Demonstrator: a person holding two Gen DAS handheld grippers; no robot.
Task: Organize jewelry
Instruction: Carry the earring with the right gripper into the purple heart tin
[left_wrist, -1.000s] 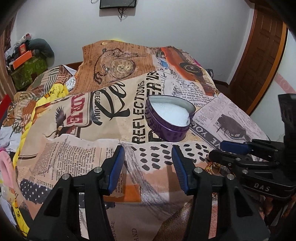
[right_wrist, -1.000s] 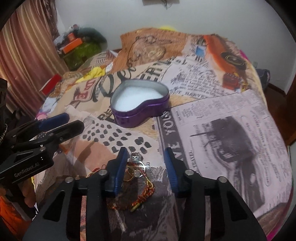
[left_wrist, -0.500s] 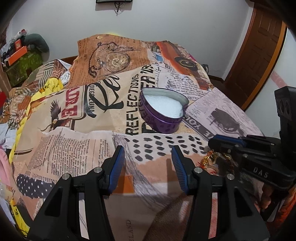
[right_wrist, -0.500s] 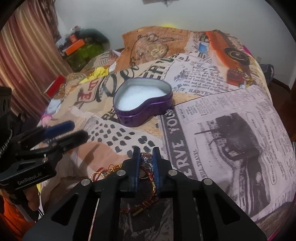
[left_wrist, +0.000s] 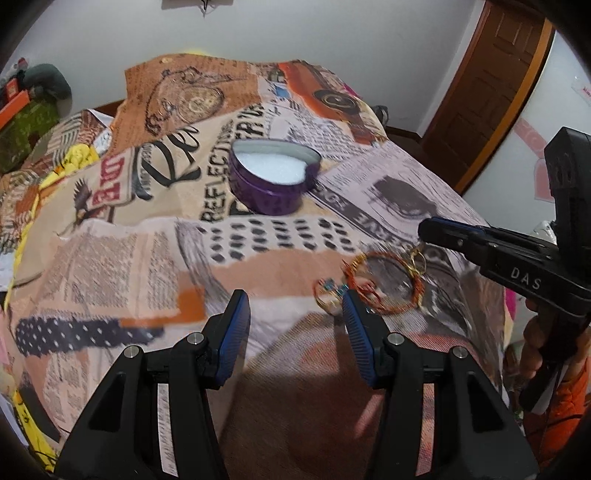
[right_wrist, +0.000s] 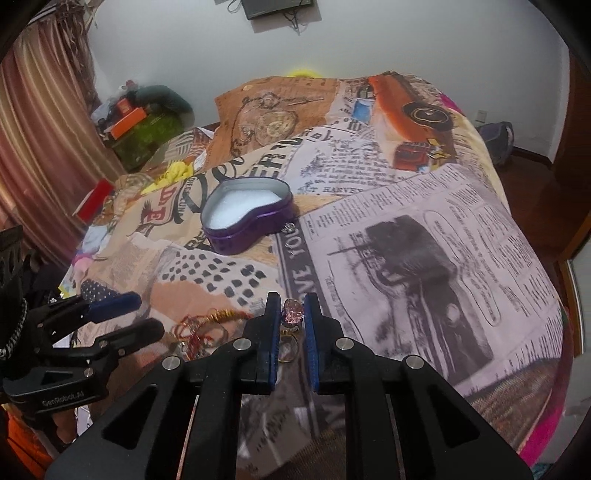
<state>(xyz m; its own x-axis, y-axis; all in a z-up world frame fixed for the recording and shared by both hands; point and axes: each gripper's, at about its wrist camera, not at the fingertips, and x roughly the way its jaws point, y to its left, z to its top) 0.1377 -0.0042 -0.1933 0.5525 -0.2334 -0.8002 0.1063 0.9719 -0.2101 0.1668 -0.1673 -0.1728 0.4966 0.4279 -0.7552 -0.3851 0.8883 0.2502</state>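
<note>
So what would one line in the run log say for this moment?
right gripper: shut on pink-stone ring | left gripper: open, empty | heart tin: open, no jewelry seen | bracelets: on bedspread

Both handheld grippers are built of matte black plastic with angular cut-out frames, and each finger carries a ribbed blue pad. Round silver screws sit at the finger joints. The right gripper (left_wrist: 424, 230) bears white "DAS" lettering on its side, while the left gripper (right_wrist: 147, 314) shows "GenRobot.AI" in pale letters. A black block, the camera housing, rises behind each one. The person wears orange sleeves (left_wrist: 561, 417).
</note>
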